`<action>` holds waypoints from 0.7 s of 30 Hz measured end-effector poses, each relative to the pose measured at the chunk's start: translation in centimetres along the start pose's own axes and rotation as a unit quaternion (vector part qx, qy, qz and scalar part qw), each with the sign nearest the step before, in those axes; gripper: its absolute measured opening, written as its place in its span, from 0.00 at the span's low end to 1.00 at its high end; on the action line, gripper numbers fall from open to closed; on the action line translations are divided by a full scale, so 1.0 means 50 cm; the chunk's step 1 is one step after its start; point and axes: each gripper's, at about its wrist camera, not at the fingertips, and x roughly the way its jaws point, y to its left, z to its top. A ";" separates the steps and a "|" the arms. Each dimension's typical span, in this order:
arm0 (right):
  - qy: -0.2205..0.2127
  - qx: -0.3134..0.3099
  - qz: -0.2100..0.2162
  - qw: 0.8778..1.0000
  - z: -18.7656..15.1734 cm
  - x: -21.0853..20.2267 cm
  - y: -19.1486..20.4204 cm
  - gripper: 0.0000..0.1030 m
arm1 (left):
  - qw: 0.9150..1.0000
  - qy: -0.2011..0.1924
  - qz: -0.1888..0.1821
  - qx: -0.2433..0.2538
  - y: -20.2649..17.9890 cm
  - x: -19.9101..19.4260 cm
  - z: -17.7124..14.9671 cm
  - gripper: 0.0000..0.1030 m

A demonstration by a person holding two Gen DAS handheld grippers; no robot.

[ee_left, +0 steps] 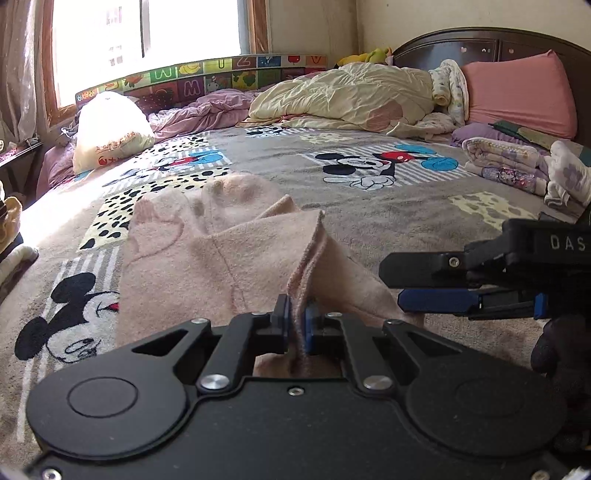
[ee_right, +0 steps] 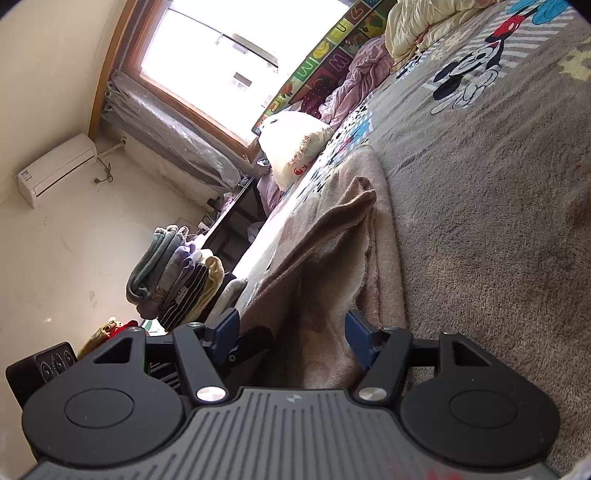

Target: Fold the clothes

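The garment (ee_left: 207, 258), a pink fleece piece, lies on the bedspread (ee_left: 369, 221) near the front edge of the bed, partly flat and partly raised.

Left gripper (ee_left: 296, 325): fingers closed on a raised fold of the garment. The pinched fabric stands up between the pads and runs away from the gripper as a ridge. The rest of the garment spreads flat on the bedspread beyond and to the left of the fold.

Right gripper (ee_right: 291, 338): fingers open, with a wide gap. Garment fabric lies in the gap, but neither pad (ee_right: 360, 341) presses on it. In the left wrist view, the right gripper (ee_left: 400, 284) enters from the right, tilted on its side, its tips just beside the garment's right edge. A dark-gloved hand (ee_left: 557, 354) holds it.

Relative to the garment:
- A white pillow (ee_left: 110, 129) sits beyond it, toward the window (ee_left: 147, 29).
- A cream quilt (ee_left: 343, 96) and pink pillow (ee_left: 517, 99) lie well apart, at the headboard end.
- Folded clothes (ee_left: 502, 162) rest on the bedspread far to the right.
- A second clothes stack (ee_right: 173, 273) stands off the bed, seen in the right wrist view.
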 end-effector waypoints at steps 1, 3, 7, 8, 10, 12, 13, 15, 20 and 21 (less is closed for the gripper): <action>0.000 0.001 0.001 1.000 0.000 0.001 0.000 0.63 | 1.000 -0.002 -0.004 -0.013 0.003 -0.002 0.006 0.05; 0.000 0.002 -0.001 1.000 -0.001 0.003 -0.002 0.63 | 1.000 0.003 -0.004 -0.018 -0.002 0.002 0.008 0.05; 0.001 0.009 -0.002 1.000 -0.001 0.008 -0.007 0.63 | 0.997 0.078 -0.013 0.016 -0.024 0.062 -0.040 0.06; 0.001 0.008 -0.002 1.000 -0.001 0.008 -0.008 0.63 | 0.998 0.067 -0.018 0.011 -0.023 0.053 -0.045 0.07; 0.002 0.007 -0.002 1.000 0.000 0.007 -0.009 0.63 | 0.997 0.069 -0.035 0.006 -0.016 0.026 -0.044 0.10; 0.003 0.008 -0.002 1.000 -0.001 0.009 -0.011 0.63 | 0.998 0.057 -0.037 -0.006 -0.002 -0.012 -0.044 0.12; 0.003 0.008 -0.002 1.000 0.000 0.011 -0.012 0.63 | 0.998 0.042 -0.038 -0.026 0.014 -0.035 -0.044 0.16; 0.002 0.008 -0.002 1.000 0.000 0.013 -0.011 0.63 | 0.997 0.013 -0.036 -0.067 0.049 -0.079 -0.044 0.22; 0.000 0.003 0.002 1.000 -0.003 0.011 -0.002 0.63 | 0.994 -0.003 0.001 -0.109 0.115 -0.099 -0.059 0.22; -0.001 0.001 0.003 1.000 -0.003 0.011 0.001 0.63 | 0.994 -0.001 0.005 -0.111 0.122 -0.096 -0.063 0.22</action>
